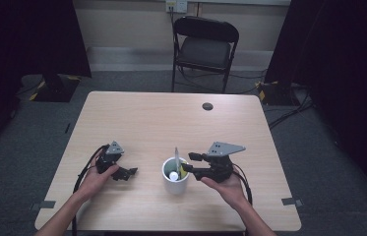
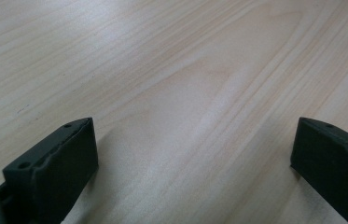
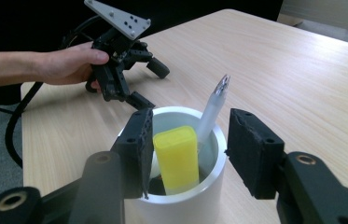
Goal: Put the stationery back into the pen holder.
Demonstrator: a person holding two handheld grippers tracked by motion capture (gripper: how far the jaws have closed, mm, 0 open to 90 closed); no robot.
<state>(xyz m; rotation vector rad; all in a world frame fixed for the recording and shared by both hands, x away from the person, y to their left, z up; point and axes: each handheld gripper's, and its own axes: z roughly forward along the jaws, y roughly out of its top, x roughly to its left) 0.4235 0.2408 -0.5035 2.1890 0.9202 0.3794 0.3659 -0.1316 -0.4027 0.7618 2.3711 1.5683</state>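
From above, the right gripper hovers at the white cup; its own view reveals parted jaws flanking, untouching, a yellow marker inside. The left gripper rests wide open on the table.

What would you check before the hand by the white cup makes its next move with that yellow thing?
1. Right gripper fingers clear of the yellow marker: ok, gaps show on both sides.
2. Yellow marker sitting in the cup: ok, it stands inside.
3. Cup upright on the table: ok.
4. Silver pen out of the fingers' way: not ok, it leans between them.
5. Left gripper away from the cup: ok, open and resting apart.
6. White item in the cup: cannot tell what it is.
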